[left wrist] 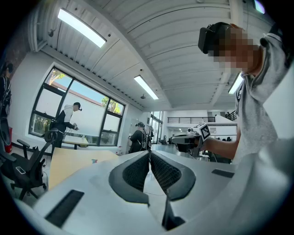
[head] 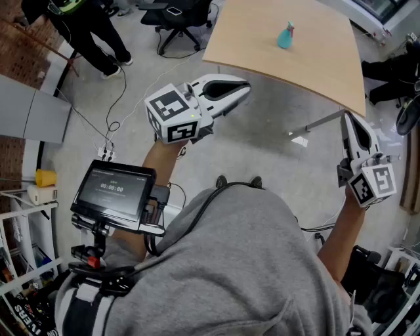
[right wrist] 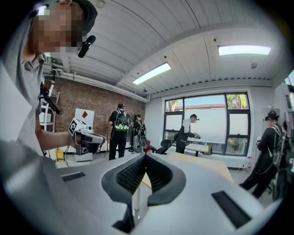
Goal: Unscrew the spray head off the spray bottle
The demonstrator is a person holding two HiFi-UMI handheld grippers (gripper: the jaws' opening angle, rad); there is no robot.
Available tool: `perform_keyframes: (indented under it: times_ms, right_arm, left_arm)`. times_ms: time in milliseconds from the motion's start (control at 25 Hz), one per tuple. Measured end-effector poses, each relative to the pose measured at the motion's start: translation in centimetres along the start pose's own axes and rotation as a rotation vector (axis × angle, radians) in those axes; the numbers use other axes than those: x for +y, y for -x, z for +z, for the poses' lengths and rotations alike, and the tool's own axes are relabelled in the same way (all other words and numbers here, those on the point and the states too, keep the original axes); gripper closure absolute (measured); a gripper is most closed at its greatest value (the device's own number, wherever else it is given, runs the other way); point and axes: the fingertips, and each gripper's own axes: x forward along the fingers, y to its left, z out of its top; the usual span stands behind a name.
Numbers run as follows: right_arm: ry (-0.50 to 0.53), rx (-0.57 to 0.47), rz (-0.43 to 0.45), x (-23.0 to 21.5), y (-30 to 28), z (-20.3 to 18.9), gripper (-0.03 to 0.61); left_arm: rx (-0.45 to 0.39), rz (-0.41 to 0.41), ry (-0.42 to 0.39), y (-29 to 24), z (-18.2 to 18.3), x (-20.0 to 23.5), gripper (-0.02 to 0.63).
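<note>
A small teal spray bottle (head: pixel 286 36) stands upright on the light wooden table (head: pixel 262 46), well ahead of both grippers. It shows as a tiny speck (left wrist: pixel 94 161) in the left gripper view. My left gripper (head: pixel 244 86) is held in the air short of the table's near edge, its jaws shut with nothing between them (left wrist: pixel 149 153). My right gripper (head: pixel 345 116) hovers off the table's right corner, also shut and empty (right wrist: pixel 145 155). Each gripper view shows the other gripper (left wrist: pixel 192 137) (right wrist: pixel 86 137) across from it.
A black office chair (head: pixel 174 16) stands left of the table and a person (head: pixel 88 29) beyond it. Cables and a power strip (head: pixel 105 154) lie on the grey floor. A screen (head: pixel 115 190) is mounted at my chest. More people stand by the windows (right wrist: pixel 189 133).
</note>
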Motion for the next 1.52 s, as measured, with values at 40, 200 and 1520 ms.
perform_keyframes:
  times_ms: [40, 200, 1520]
  right_arm:
    - [-0.003, 0.005, -0.006, -0.1, 0.2, -0.1, 0.574]
    - [-0.01, 0.016, -0.024, -0.3, 0.6, -0.3, 0.574]
    - [-0.074, 0.054, -0.075, -9.0, -9.5, -1.3, 0.572]
  left_arm:
    - [-0.001, -0.003, 0.001, -0.1, 0.0, -0.1, 0.598]
    - [-0.006, -0.011, 0.005, -0.4, 0.0, -0.3, 0.598]
    - [0.064, -0.026, 0.034, -6.2, -2.3, 9.8, 0.598]
